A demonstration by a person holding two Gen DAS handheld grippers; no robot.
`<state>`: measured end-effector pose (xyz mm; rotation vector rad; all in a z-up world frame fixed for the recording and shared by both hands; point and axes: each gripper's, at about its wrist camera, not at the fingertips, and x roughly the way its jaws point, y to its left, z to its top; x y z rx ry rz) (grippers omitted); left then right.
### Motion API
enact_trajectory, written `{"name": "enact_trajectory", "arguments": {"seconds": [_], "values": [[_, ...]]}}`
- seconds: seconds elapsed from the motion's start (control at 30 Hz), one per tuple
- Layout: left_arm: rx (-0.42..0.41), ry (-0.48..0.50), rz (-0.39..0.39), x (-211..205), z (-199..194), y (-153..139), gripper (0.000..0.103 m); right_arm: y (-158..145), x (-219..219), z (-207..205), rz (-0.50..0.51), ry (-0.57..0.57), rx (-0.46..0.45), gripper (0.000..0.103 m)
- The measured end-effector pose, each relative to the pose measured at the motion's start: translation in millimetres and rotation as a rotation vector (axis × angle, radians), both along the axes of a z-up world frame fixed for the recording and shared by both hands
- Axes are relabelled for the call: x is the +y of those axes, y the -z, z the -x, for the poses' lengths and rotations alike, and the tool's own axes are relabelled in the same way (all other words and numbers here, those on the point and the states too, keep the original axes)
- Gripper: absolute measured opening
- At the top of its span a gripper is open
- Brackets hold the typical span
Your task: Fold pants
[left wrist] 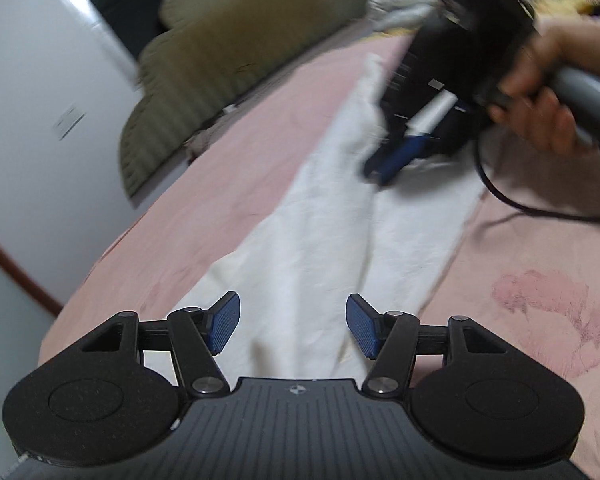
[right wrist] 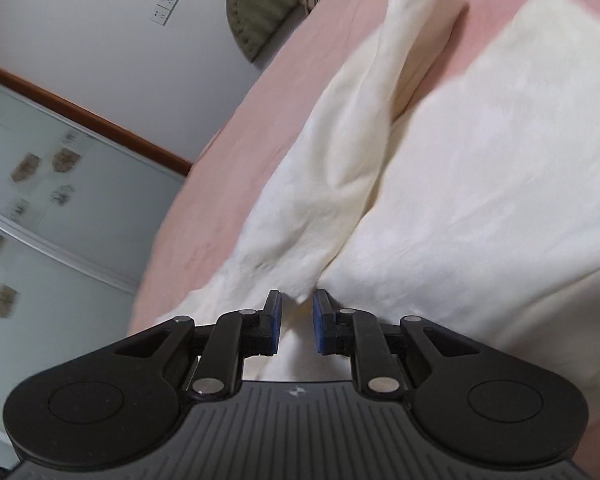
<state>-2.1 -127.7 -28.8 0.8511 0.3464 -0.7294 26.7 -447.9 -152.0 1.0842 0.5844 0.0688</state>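
Cream-white pants lie stretched out on a pink bedsheet. My left gripper is open just above the near end of the pants, holding nothing. In the left wrist view the right gripper hovers over the far part of the pants, blurred, in a person's hand. In the right wrist view the pants show two legs with a raised fold between them. My right gripper stands with a narrow gap between its pads, a corner of the fabric just ahead of it, not clamped.
An olive quilted cushion leans at the bed's far left edge, with white bedding beyond it. A black cable trails from the right gripper across the sheet. A white wall and glass wardrobe doors stand left of the bed.
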Motion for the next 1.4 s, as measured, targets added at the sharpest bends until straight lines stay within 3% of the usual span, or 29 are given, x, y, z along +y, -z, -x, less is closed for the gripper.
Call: {"name": "enact_trajectory", "arguments": {"seconds": [0.03,0.1,0.17,0.2,0.27,0.33,0.43,0.53,0.6,0.67,0.83,0.97,1.07,1.13,1.27,1.4], "values": [[-0.004,0.011,-0.018,-2.0,-1.4,5.3,0.064,2.5,1.1,-1.5,-0.050,-0.014,-0.020,0.018],[-0.023,0.020,-0.046,-8.2,-4.1,12.1,0.064,8.3,-0.1,-4.3,-0.173,-0.031,-0.076,0.030],[-0.064,0.010,-0.071,-14.1,-7.3,19.3,0.064,9.1,-3.2,-8.0,-0.243,-0.030,-0.124,0.055],[-0.095,-0.003,-0.079,-17.2,-8.9,21.8,0.066,7.3,-4.2,-10.0,-0.255,-0.032,-0.142,0.057],[-0.155,-0.042,-0.084,-25.3,-10.7,23.4,0.064,1.3,-4.9,-16.9,-0.238,-0.042,-0.159,0.057],[-0.179,-0.077,-0.065,-27.2,-14.5,22.5,0.053,-3.8,-6.7,-22.0,-0.213,-0.051,-0.160,0.057],[-0.144,-0.077,0.004,-27.1,-15.4,16.2,0.033,-4.2,-9.5,-16.7,-0.192,-0.044,-0.149,0.057],[-0.139,-0.053,0.057,-27.3,-17.0,15.0,0.024,-2.7,-15.0,-6.1,-0.129,0.023,-0.078,0.056],[-0.124,-0.038,0.080,-28.7,-18.2,17.6,0.020,4.6,-24.1,-3.0,-0.163,0.059,-0.087,0.056],[-0.072,-0.035,0.095,-30.7,-17.6,22.0,0.019,1.1,-35.6,-3.7,-0.158,0.124,-0.093,0.057],[0.151,-0.112,0.181,-20.2,-46.7,28.7,0.019,-30.7,-61.0,-36.5,0.100,0.242,-0.087,0.065],[0.245,-0.163,0.238,-13.6,-62.2,24.7,0.019,-54.3,-72.3,-87.8,0.195,0.185,-0.121,0.066],[0.297,-0.189,0.276,-9.3,-68.4,22.9,0.020,-70.1,-71.1,-122.0,0.329,0.099,-0.149,0.067],[0.312,-0.193,0.292,-6.4,-69.0,22.6,0.021,-79.6,-66.1,-129.1,0.418,0.129,-0.106,0.067],[0.305,-0.191,0.302,-6.9,-70.6,23.2,0.023,-75.2,-68.5,-101.5,0.337,0.175,-0.144,0.069],[0.295,-0.186,0.305,-7.5,-66.7,25.1,0.026,-53.7,-72.7,-88.9,0.211,0.115,-0.067,0.069]]}}
